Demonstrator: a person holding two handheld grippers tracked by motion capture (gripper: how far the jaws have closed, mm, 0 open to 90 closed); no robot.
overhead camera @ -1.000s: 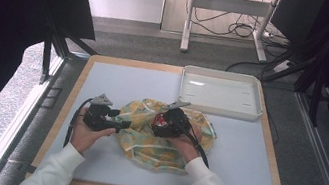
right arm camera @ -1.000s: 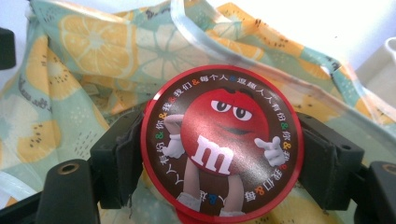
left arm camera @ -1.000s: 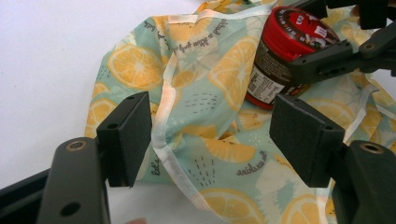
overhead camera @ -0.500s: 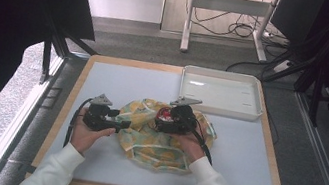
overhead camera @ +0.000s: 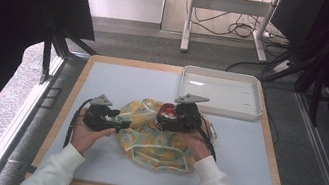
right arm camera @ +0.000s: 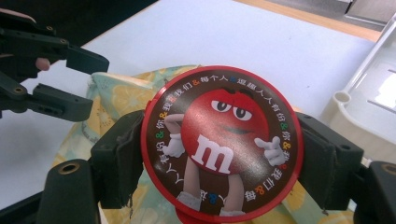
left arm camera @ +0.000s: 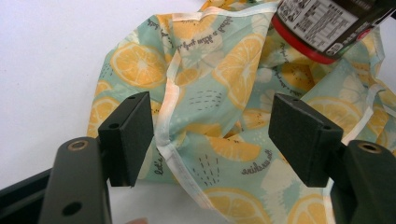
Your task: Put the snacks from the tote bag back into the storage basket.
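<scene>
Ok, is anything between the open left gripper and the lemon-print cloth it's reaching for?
Nothing visible. The left gripper has its jaws open either side of the white-hemmed fold of the lemon-print cloth. The round red-lidded candy tin is clamped in the right gripper, farther along the cloth.

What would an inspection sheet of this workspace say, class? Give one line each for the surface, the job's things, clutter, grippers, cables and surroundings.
Surface: pale table with a wooden rim.
Job's things: round red candy tin; lemon-print cloth lying crumpled under it.
Clutter: white tray at the far right, nothing seen inside.
Grippers: right gripper clamps the tin; left gripper, jaws apart, straddles the cloth's hem.
Cables: one trails from each gripper; more on the floor beyond.
Surroundings: grey carpet, white table legs, dark screens.
</scene>
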